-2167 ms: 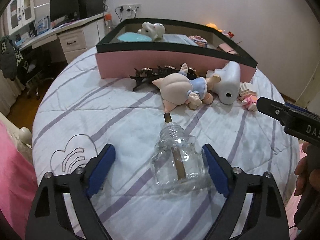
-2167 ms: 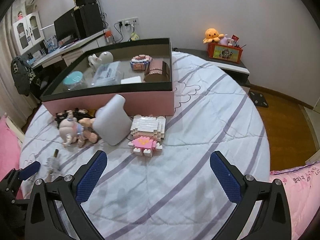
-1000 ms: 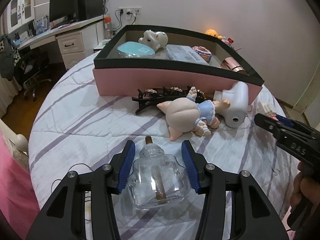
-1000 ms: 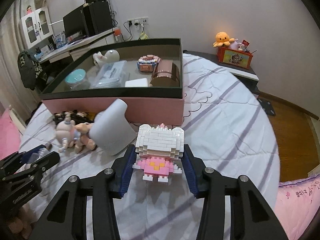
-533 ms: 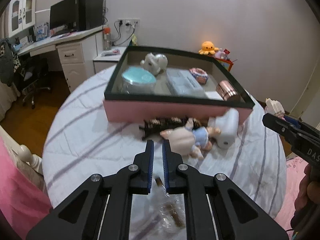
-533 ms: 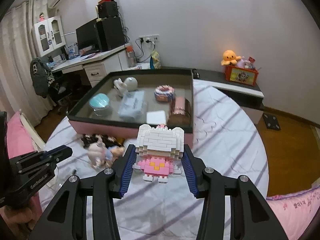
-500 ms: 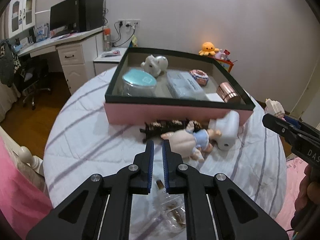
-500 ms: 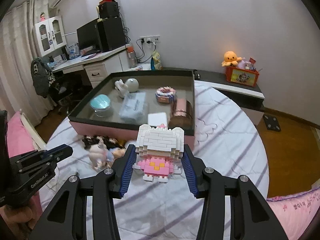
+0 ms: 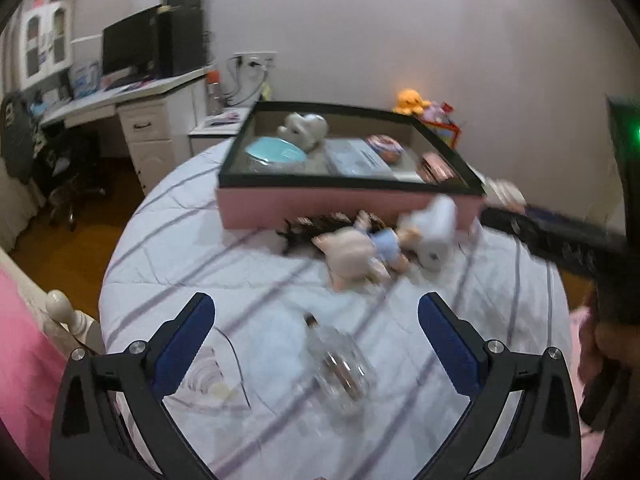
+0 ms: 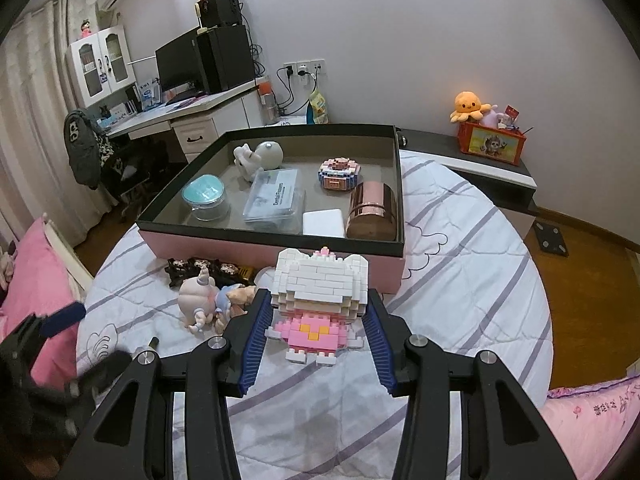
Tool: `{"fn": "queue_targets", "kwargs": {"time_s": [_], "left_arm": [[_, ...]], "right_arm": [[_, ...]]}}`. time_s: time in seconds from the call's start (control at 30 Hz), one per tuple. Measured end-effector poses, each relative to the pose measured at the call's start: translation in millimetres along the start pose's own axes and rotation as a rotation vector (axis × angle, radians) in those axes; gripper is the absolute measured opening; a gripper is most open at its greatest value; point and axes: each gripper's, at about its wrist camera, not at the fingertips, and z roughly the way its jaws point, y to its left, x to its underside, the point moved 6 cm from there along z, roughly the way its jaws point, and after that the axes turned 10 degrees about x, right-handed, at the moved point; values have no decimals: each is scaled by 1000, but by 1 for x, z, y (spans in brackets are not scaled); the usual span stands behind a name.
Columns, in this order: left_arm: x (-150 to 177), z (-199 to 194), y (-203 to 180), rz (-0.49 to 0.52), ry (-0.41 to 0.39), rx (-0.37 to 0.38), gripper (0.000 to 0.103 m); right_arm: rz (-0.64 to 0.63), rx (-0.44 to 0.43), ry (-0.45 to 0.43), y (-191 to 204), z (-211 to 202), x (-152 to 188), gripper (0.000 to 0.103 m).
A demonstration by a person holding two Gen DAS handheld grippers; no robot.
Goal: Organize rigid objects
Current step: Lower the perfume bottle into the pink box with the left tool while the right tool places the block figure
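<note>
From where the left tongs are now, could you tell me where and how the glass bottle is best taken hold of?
Grip the glass bottle across its wide body, coming straight down from above. It lies on its side on the bedspread, neck pointing away toward the pink box, so its broad flanks face the two fingers. The left tongs stand open wide enough to straddle it. The thin neck probably gives poorer hold.

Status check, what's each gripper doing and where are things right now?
Left gripper open, empty; glass bottle lying on bed below. Right gripper shut on block figure, short of the box. Nothing in the way.
</note>
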Motion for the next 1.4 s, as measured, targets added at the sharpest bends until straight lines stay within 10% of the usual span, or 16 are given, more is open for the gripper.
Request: {"fn": "queue_targets", "kwargs": {"time_s": [0.1,0.17,0.23,0.87,1.4], "left_arm": [[17,16,-4,-1,65,6,81],[31,33,1,-55,141,42,37],[32,37,3,-51,137,31,31],[-62,21,9,-1,-3,23,31],[-153,95,26,10,-18,10,31]], "right_arm": [[-1,-10,1,3,-1,2,47],[-3,-14,1,5,-3,4,47],[-6,-15,-1,5,-5,5,47],[-30,-7,-80,4,-13,-43,47],[-51,-21,-31,5,66,-109,47]]}}
